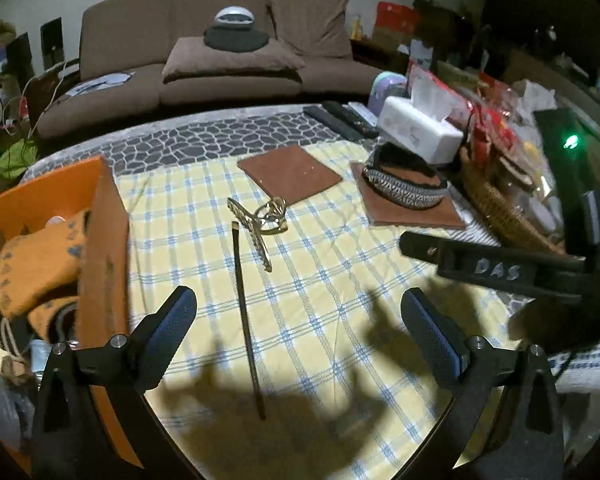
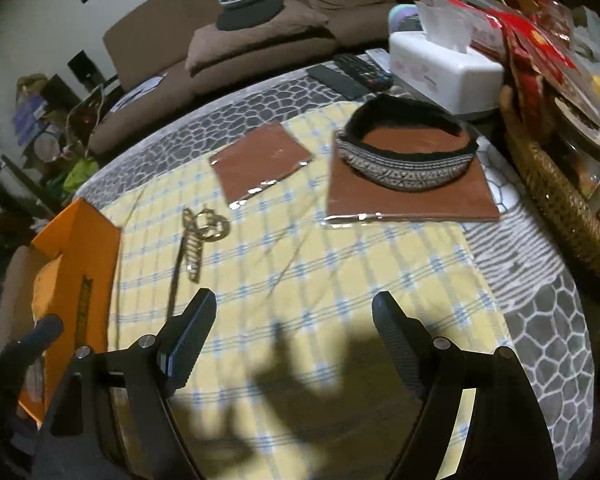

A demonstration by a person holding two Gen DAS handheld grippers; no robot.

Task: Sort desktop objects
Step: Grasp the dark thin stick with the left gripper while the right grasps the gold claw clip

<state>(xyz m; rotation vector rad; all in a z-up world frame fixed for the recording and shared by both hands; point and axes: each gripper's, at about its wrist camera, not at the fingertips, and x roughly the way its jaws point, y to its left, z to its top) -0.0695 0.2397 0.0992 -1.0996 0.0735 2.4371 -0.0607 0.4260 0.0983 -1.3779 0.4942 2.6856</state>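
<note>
A gold hair claw clip point(image 1: 266, 224) point(image 2: 202, 232) lies on the yellow checked cloth point(image 1: 320, 280) point(image 2: 340, 272), mid-table. A thin dark stick point(image 1: 246, 308) point(image 2: 174, 280) lies beside it, running toward me. A patterned headband point(image 1: 404, 184) point(image 2: 406, 164) rests on the right brown mat point(image 1: 416, 216) point(image 2: 412, 204). A second brown mat point(image 1: 290, 174) point(image 2: 260, 160) is bare. My left gripper point(image 1: 300, 332) is open and empty above the stick. My right gripper point(image 2: 294, 332) is open and empty above the cloth; its body shows in the left wrist view point(image 1: 496, 268).
An orange box point(image 1: 100, 240) point(image 2: 76, 272) with orange cloth inside stands at the left. A white tissue box point(image 1: 420, 128) point(image 2: 448, 64), remotes point(image 1: 340, 118) point(image 2: 352, 74), a wicker basket point(image 1: 504, 212) point(image 2: 560, 196) with packets line the right. A brown sofa point(image 1: 220, 52) stands behind.
</note>
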